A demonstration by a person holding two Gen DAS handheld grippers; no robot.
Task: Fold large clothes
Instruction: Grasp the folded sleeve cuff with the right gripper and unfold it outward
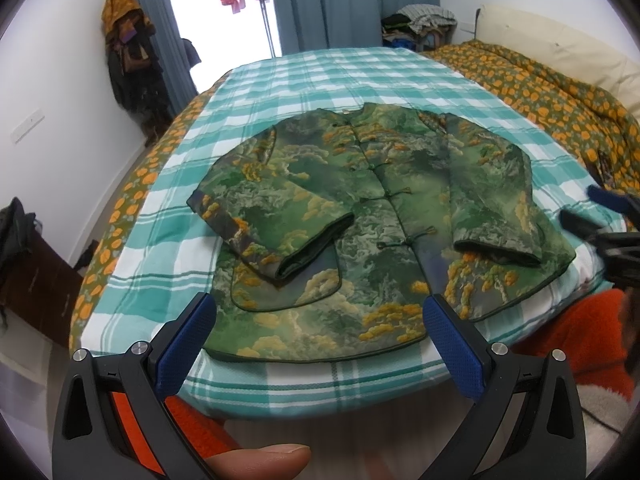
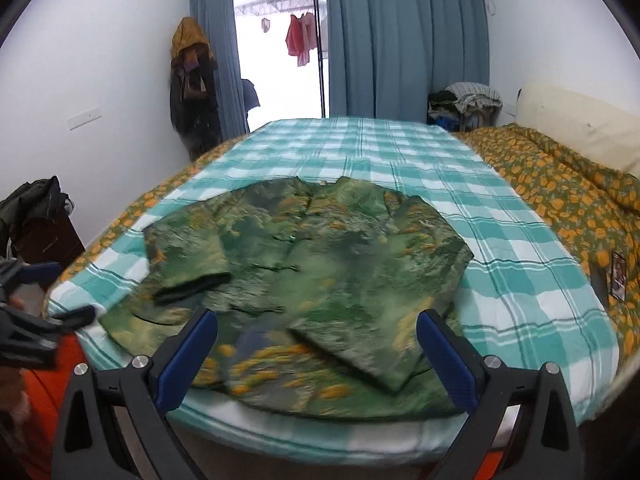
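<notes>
A green padded jacket [image 1: 360, 216] with a landscape print and yellow-orange patches lies flat on the bed, front up, on a teal-and-white checked sheet [image 1: 320, 76]. Its row of knot buttons [image 1: 384, 194] runs down the middle and is fastened. Both sleeves are folded in over the chest: the left sleeve [image 1: 272, 216] slants across the front with its dark cuff pointing toward the hem, and the right sleeve [image 1: 500, 208] lies along the other side, cuff also toward the hem. The hem sits near the bed's closest edge.

The left gripper [image 1: 320, 344] hangs over that near edge, just above the hem, its blue-padded fingers [image 1: 188, 344] spread wide apart and holding nothing. A thumb tip [image 1: 260, 460] shows at the bottom of its view. The right gripper [image 2: 316, 348] is likewise released, jaws wide and empty, poised above the hem on the right-sleeve side; its view is blurred. Each gripper shows at the edge of the other's view.

An orange-flowered quilt [image 1: 560, 104] is bunched along the bed's right side, next to a cream headboard [image 2: 580, 128]. Blue curtains [image 2: 400, 40] frame a glass door, with red laundry [image 2: 300, 38] hanging outside. Coats hang on a rack [image 2: 192, 80] in the left corner, and the person's orange garment [image 1: 580, 332] shows near the bed's edge.
</notes>
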